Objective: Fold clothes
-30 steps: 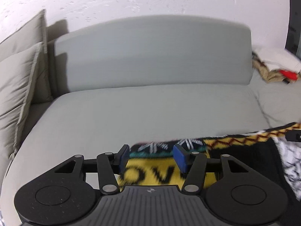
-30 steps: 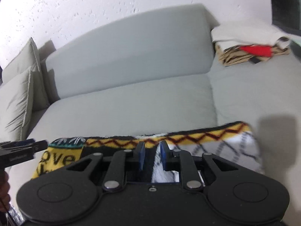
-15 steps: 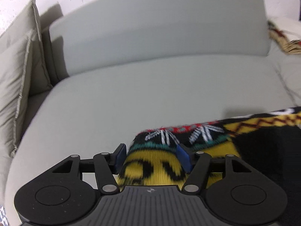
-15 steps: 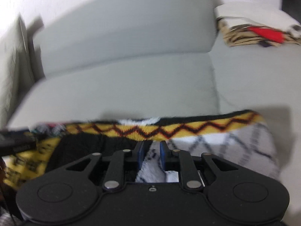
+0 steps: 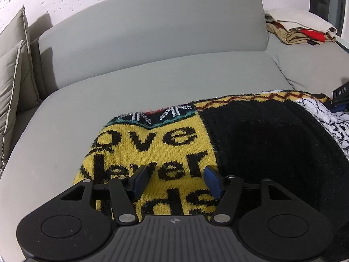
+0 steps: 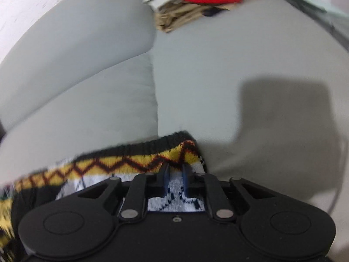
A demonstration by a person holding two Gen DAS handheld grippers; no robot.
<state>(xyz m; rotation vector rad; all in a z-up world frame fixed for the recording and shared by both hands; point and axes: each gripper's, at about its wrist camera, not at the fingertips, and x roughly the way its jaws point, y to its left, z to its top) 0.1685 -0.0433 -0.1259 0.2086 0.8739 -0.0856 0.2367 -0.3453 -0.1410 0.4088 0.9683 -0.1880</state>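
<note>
A knitted sweater [image 5: 152, 144] lies spread on the grey sofa seat [image 5: 152, 80]. It has a yellow panel with black letters, a black panel and a white patterned part. My left gripper [image 5: 176, 171] hovers low over the yellow panel. Its jaws are wide and opening, and the pads do not press the knit. My right gripper [image 6: 175, 168] is at the sweater's right corner, with its jaws closing narrowly on the white knit just below the yellow zigzag band [image 6: 109, 163]. The right gripper's tip [image 5: 340, 100] also shows at the far right of the left wrist view.
A pile of folded clothes [image 5: 301, 28], beige and white with something red, sits on the sofa's far right end [image 6: 200, 2]. Grey cushions [image 5: 13, 76] lean at the left end. The sofa backrest [image 5: 152, 26] runs behind, under a white wall.
Both grippers came down toward the seat and the sweater now lies spread on it. The left jaws widened off the knit. The right gripper shifted toward the sweater's right corner and narrowed.
</note>
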